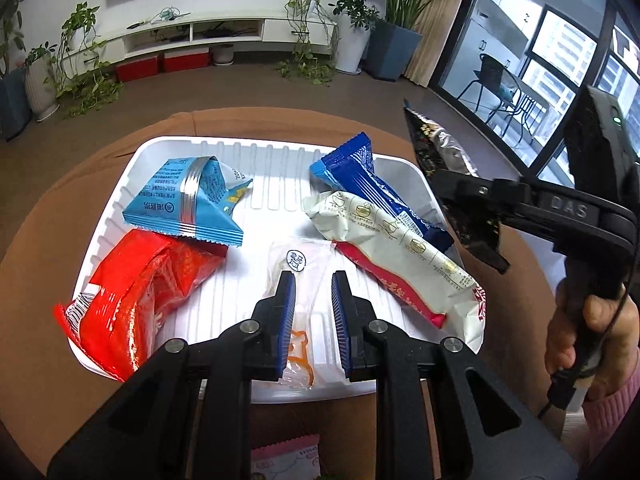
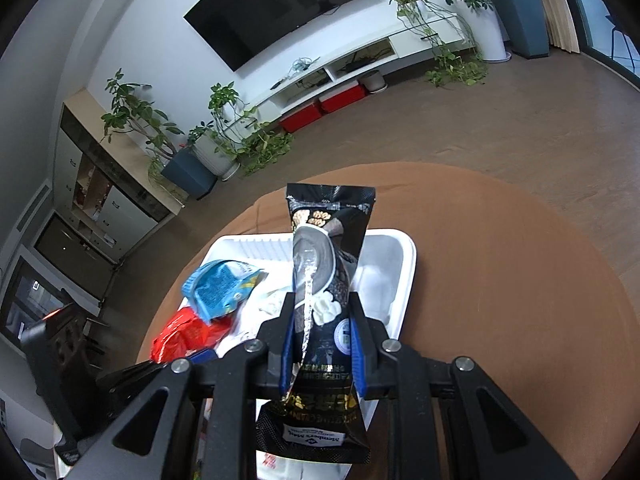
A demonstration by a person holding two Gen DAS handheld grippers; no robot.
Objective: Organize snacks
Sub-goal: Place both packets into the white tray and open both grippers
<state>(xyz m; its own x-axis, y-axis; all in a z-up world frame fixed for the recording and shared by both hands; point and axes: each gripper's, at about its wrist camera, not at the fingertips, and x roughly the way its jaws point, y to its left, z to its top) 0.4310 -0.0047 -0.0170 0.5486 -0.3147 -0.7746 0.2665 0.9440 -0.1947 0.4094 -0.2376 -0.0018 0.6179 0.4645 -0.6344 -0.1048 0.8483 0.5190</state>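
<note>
With the right tool [image 2: 322, 344] clamped on the black snack pouch [image 2: 330, 264] above the white tray's [image 2: 406, 264] far-right corner, lower it flat there, while the left tool [image 1: 314, 312] is closed, holding nothing.

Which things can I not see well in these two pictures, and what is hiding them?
- Clear packet, left wrist view: the left gripper covers its lower part.
- Pink packet, left wrist view: cut off by the bottom edge.
- Right side of the white tray, right wrist view: partly hidden by the black packet in the right gripper.
- Print on the white packet: too small.
</note>
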